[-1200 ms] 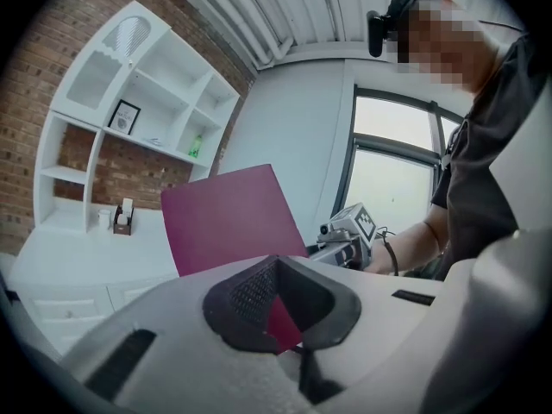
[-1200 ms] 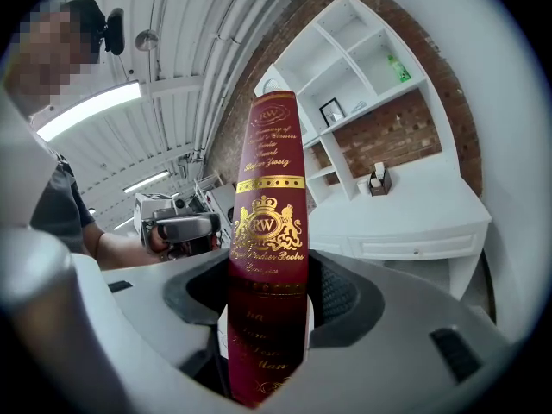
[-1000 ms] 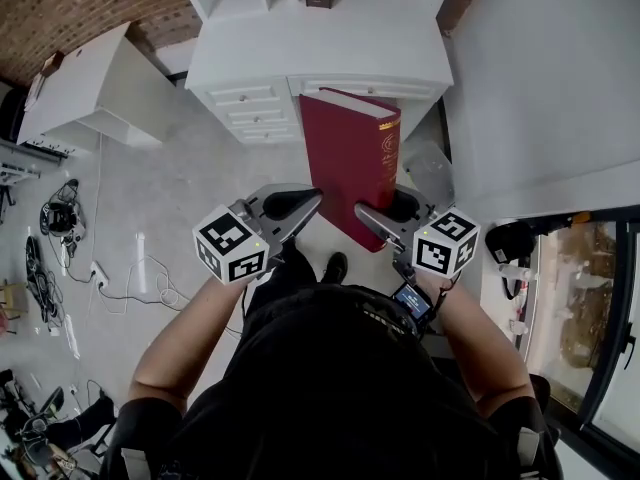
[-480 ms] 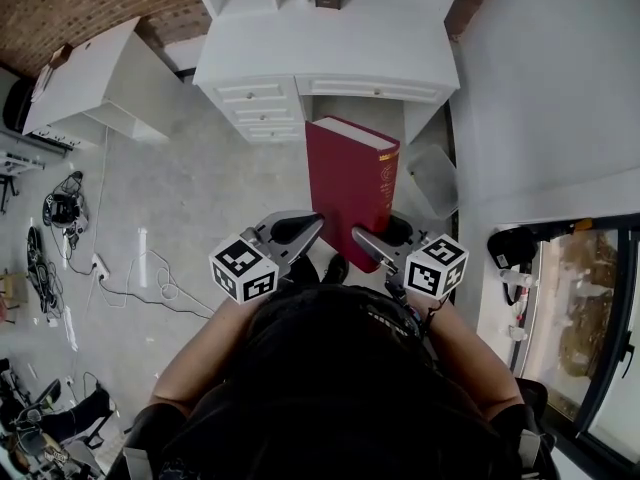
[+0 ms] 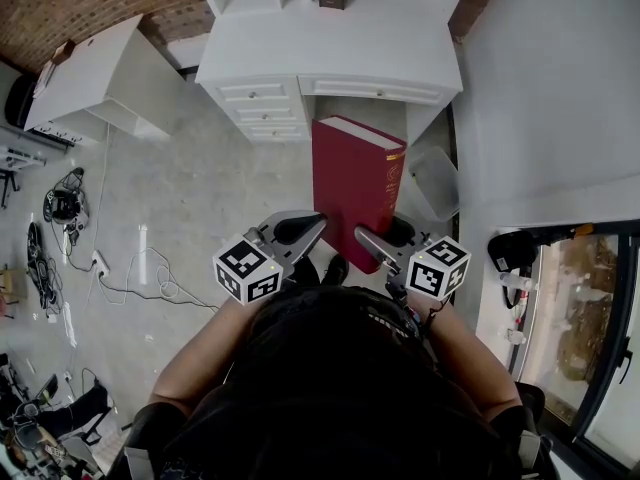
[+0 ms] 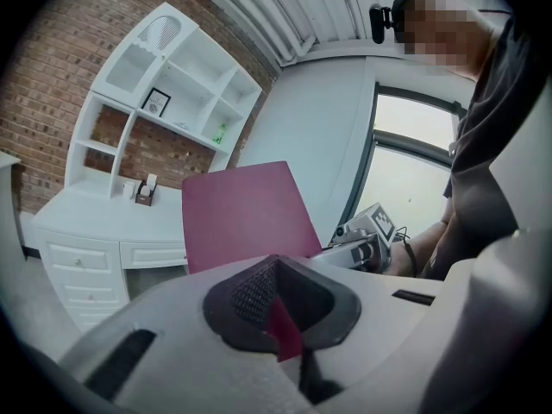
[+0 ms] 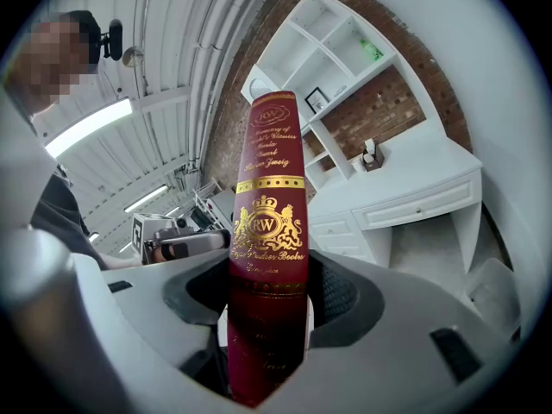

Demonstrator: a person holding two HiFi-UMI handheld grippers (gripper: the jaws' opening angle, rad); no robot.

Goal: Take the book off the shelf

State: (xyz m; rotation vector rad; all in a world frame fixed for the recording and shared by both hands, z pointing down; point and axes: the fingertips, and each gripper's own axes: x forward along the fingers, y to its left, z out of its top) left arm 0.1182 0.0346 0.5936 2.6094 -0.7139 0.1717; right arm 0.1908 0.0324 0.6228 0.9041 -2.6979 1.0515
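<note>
- Lower and further back from the white desk (image 5: 330, 38) than a moment ago: the left gripper (image 5: 305, 230), the right gripper (image 5: 368, 240) and the burgundy book (image 5: 355, 193) between them.
- The right gripper's jaws stand wide, clamped on the book's upright spine; the small gold lettering is unreadable.
- The left gripper is almost closed, pinching a thin red edge of the cover.
- The book hangs in mid-air, off the shelves (image 6: 172, 84), with its lower end hidden behind the jaws.
- The person's head (image 5: 330, 368) covers both hands.
</note>
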